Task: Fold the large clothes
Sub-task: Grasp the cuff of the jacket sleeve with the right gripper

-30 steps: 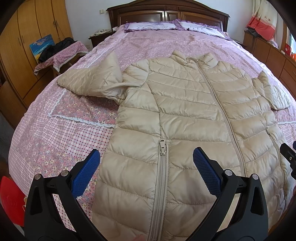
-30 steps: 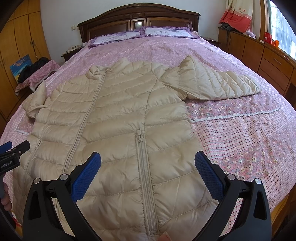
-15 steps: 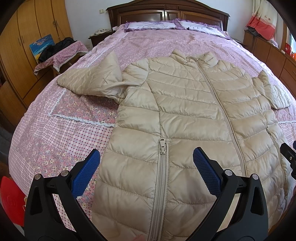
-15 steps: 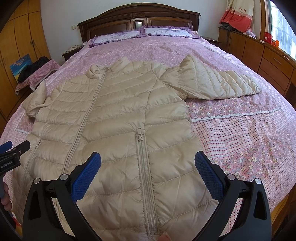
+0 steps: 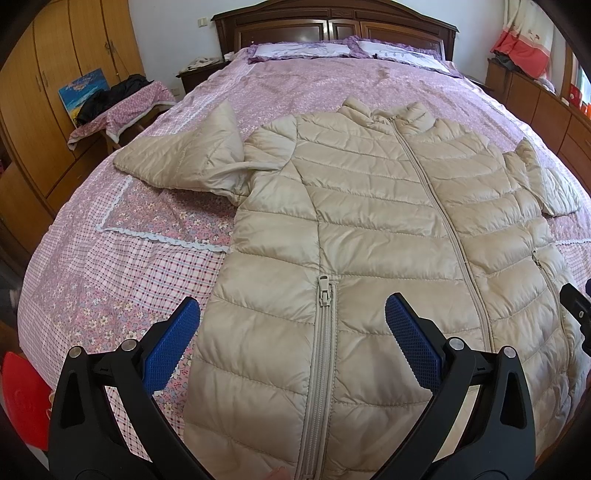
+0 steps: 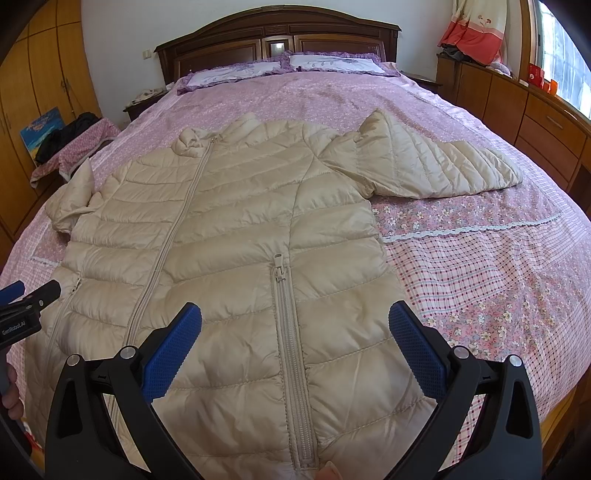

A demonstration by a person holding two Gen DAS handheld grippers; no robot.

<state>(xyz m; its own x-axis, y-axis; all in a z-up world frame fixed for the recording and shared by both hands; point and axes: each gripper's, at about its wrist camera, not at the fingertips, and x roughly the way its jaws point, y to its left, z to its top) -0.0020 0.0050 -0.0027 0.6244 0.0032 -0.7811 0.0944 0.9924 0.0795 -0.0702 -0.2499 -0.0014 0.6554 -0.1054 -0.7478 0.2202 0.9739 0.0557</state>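
Observation:
A beige quilted puffer jacket (image 5: 369, 221) lies flat and zipped, front up, on the pink bed; it also shows in the right wrist view (image 6: 229, 229). One sleeve (image 5: 184, 162) spreads out to the left, the other sleeve (image 6: 436, 166) to the right. My left gripper (image 5: 291, 332) is open and empty, held above the jacket's lower left part near a pocket zipper (image 5: 323, 295). My right gripper (image 6: 295, 336) is open and empty above the lower right part near the other pocket zipper (image 6: 279, 266). The left gripper's tip (image 6: 26, 299) shows at the right view's left edge.
The bed (image 5: 110, 266) has a pink floral and checked cover, pillows (image 6: 240, 72) and a dark wooden headboard (image 5: 332, 26). A cloth-covered stool (image 5: 122, 110) and wardrobe (image 5: 44, 103) stand on the left. Wooden drawers (image 6: 535, 118) line the right side.

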